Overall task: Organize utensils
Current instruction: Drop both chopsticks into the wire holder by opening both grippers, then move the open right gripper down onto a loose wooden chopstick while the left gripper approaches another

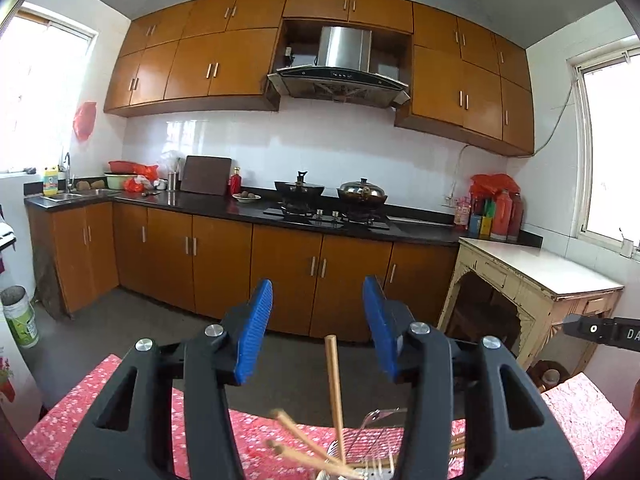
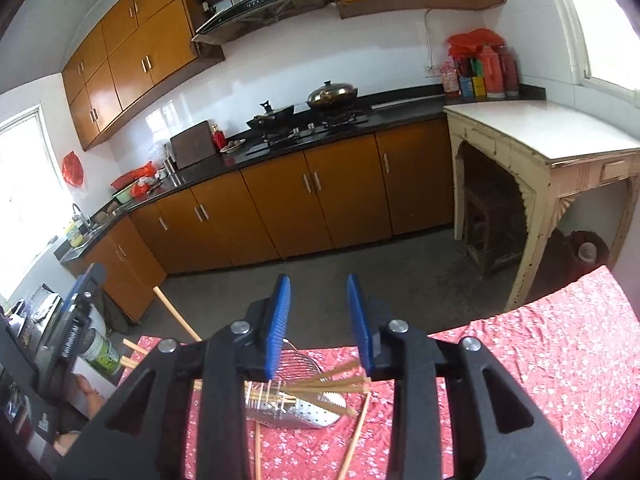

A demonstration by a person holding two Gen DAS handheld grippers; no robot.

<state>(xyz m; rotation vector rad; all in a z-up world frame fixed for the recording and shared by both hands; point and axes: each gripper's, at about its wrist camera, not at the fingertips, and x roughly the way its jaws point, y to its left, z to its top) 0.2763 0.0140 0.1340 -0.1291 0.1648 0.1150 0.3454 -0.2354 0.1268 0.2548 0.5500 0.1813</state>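
My left gripper is open, its blue pads wide apart. A wooden chopstick slants up in the gap below them and touches neither pad. It rises from a metal utensil holder at the bottom edge, with more chopsticks fanned beside it. My right gripper is also open with nothing between its pads. Below it a perforated steel holder lies tilted on the red floral tablecloth, a bundle of chopsticks poking out of it. Loose chopsticks lie on the cloth beside it.
A wire strainer sits behind the holder. Beyond the table's far edge is bare grey floor, then brown base cabinets under a black counter with a stove. A worn cream side table stands at the right.
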